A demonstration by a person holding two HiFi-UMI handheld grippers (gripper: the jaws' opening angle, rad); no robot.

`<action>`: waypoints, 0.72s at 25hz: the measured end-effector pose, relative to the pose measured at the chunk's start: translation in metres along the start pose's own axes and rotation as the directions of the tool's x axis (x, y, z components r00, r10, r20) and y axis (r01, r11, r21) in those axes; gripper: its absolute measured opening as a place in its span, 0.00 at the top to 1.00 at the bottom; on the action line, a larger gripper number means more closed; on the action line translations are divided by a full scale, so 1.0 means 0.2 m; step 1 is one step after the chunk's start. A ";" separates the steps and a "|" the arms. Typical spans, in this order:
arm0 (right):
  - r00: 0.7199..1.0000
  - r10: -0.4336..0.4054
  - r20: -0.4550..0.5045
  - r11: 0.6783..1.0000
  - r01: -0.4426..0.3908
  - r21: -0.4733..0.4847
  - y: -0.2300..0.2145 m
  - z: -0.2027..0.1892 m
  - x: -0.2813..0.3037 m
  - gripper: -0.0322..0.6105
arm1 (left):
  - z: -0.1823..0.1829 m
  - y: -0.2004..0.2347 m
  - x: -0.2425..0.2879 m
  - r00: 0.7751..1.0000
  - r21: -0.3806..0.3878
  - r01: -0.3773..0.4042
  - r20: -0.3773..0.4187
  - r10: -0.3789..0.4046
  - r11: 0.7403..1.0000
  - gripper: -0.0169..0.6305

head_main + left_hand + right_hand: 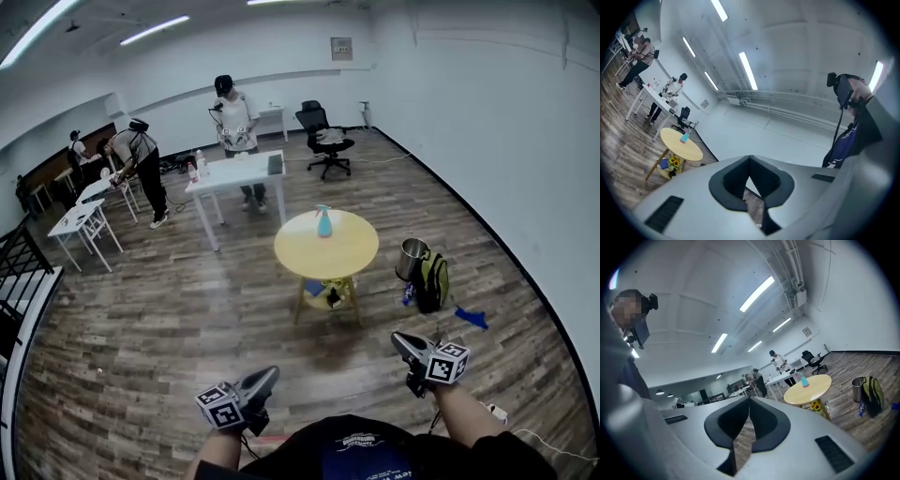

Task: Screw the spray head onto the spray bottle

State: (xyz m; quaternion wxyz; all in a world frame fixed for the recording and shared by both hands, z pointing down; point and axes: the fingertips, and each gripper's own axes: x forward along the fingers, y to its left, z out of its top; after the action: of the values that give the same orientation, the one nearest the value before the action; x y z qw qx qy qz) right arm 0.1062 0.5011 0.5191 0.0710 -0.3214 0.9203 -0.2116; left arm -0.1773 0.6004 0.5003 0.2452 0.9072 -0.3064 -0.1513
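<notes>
1. Plainly, the left gripper (750, 185) has its jaws pressed together with nothing between them. Only a sliver of wood floor (187, 309) shows past the dark pads.
2. The right gripper (747, 425) is likewise closed and empty, its pads meeting along one line.
3. In the head view both grippers sit low in front of the person's body, one at the lower left and one at the lower right. Each points forward over the floor and touches nothing.
4. The spray bottle (323, 222), teal, stands upright on the round yellow table (300, 261), well apart from both grippers and ahead of them. It lies roughly between the lines along which they point. It is too small to tell how its head is seated.
5. In the left gripper view the bottle lies far off to the left of the jaws. In the right gripper view it lies to their right.
6. Under the tabletop, a lower shelf holds sunflowers (816, 405).
7. Just right of the table stands a metal bin (411, 259), with a green-and-black backpack (432, 281) right beside it. A blue scrap (472, 318) lies on the floor nearby.
8. Farther back is a white table (234, 173) with a person standing (234, 117) behind it. A black office chair (323, 139) stands to its right, and two more people are at small tables on the left.
</notes>
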 end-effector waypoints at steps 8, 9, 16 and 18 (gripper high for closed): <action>0.999 -0.020 -0.041 1.000 0.020 0.020 -0.08 -0.03 0.36 0.90 | 0.12 0.35 -0.07 1.000 -0.054 -0.026 0.007 0.027 0.998 0.96; 0.999 -0.016 -0.042 1.000 0.017 0.023 -0.10 -0.03 0.39 0.90 | 0.13 0.38 -0.06 1.000 -0.059 -0.030 0.006 0.031 0.998 0.96; 0.997 0.056 -0.053 0.998 -0.053 0.044 -0.36 0.07 0.62 0.89 | 0.21 0.53 0.16 0.997 -0.036 -0.079 0.015 0.080 0.996 0.96; 0.996 0.072 -0.055 0.996 -0.069 0.056 -0.48 0.13 0.65 0.89 | 0.23 0.56 0.28 0.995 -0.028 -0.100 0.022 0.100 0.995 0.96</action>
State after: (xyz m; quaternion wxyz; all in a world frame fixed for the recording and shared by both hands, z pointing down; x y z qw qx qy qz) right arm 0.0660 0.3432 0.5384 0.0609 -0.2807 0.9266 -0.2426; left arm -0.2079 0.4728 0.5152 0.2609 0.8856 -0.3523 -0.1533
